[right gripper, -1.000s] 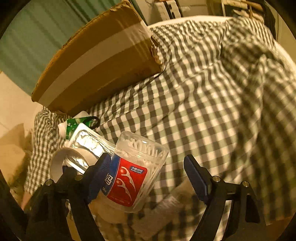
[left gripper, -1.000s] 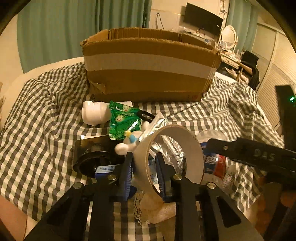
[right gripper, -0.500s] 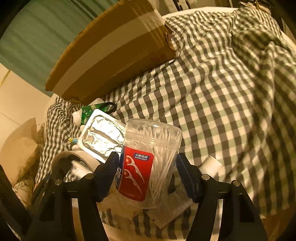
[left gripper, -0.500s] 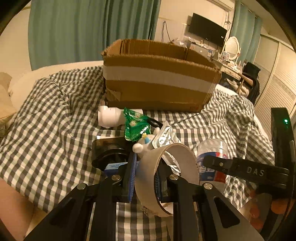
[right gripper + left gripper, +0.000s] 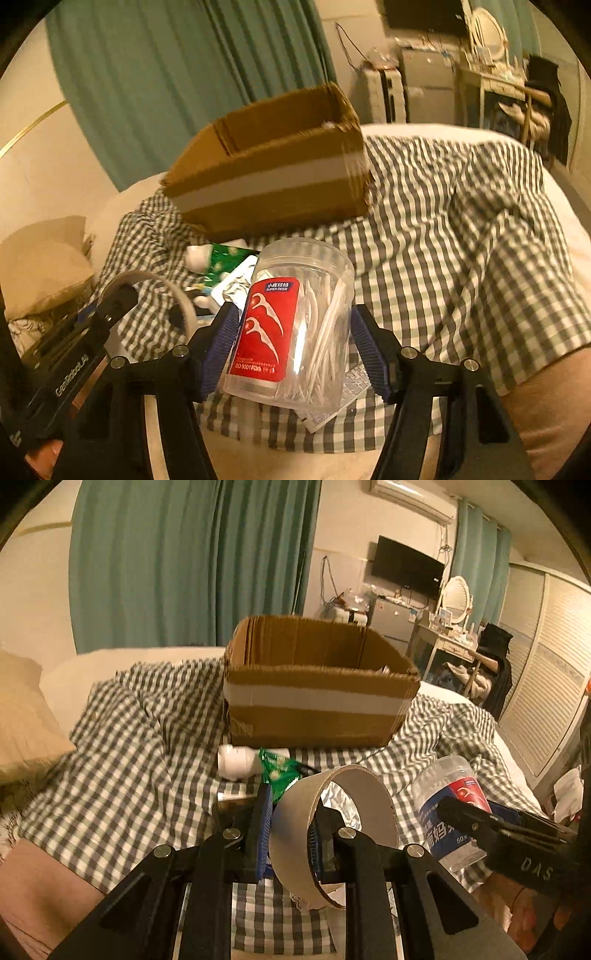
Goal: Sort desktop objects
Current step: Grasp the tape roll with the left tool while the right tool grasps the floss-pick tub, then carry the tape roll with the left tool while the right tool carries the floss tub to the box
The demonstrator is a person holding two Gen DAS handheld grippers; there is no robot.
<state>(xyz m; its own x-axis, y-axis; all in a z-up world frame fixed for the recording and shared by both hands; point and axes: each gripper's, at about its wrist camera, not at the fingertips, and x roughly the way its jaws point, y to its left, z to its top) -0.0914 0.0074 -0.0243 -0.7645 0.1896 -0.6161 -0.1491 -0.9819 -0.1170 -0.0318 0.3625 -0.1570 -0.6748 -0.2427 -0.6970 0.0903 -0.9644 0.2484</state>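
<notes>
Risen since a second ago: both grippers with their loads, so that the open top of the cardboard box (image 5: 317, 686) now shows from above its near wall. Still standing on the checked bedspread (image 5: 122, 746), that box, with a white bottle (image 5: 236, 762) and green packet (image 5: 277, 771) left lying before it. Carry step in hand, by the look of it. Left gripper (image 5: 290, 834): fingers nearly closed, pinching the wall of the tape roll (image 5: 334, 834), held clear of the bed. Right gripper (image 5: 295, 350): fingers lately closing, now pressed on both sides of the clear floss-pick jar (image 5: 295, 325), also lifted. Next, probably: forward over the box rim, then release inside, one load at a time to avoid a collision.
</notes>
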